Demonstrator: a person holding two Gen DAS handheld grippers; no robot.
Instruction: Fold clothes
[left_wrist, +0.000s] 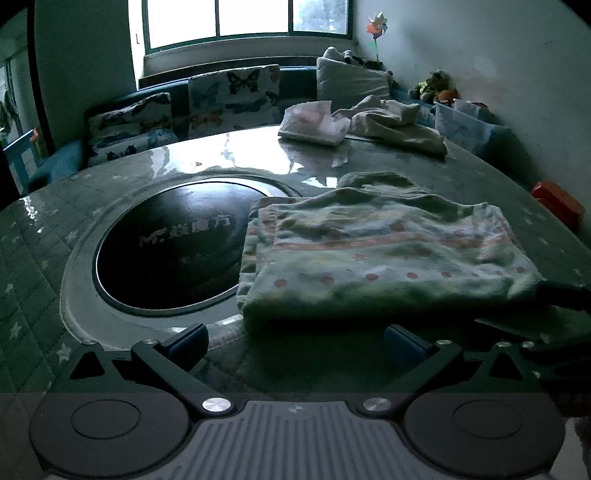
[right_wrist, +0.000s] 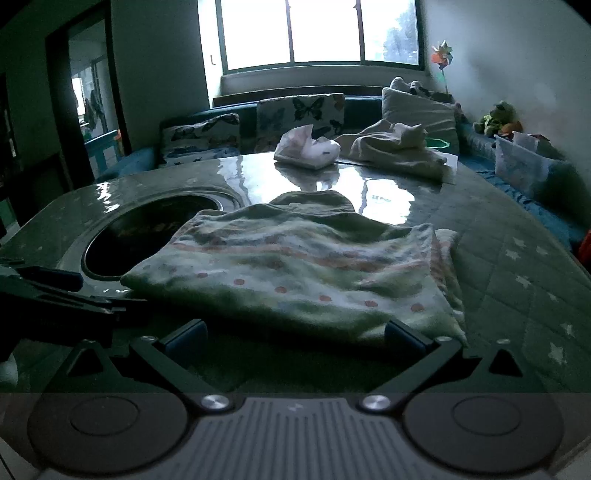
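Observation:
A folded pale garment with pink dots and stripes (left_wrist: 384, 258) lies flat on the table, its left edge over the round black inset. It also shows in the right wrist view (right_wrist: 303, 273). My left gripper (left_wrist: 295, 347) is open and empty, just short of the garment's near edge. My right gripper (right_wrist: 295, 339) is open and empty at the garment's near edge; its right finger (right_wrist: 410, 338) is at the cloth's hem, contact unclear. The right gripper shows in the left wrist view (left_wrist: 565, 295) at the garment's right corner. The left gripper shows at the left of the right wrist view (right_wrist: 55, 288).
A round black glass inset (left_wrist: 166, 247) sits in the quilt-covered table (left_wrist: 33, 280). A crumpled cream garment (left_wrist: 395, 122) and a small folded white piece (left_wrist: 314, 123) lie at the far edge. Butterfly cushions (left_wrist: 232, 96), a clear bin (left_wrist: 461, 125) and a red box (left_wrist: 557, 201) surround the table.

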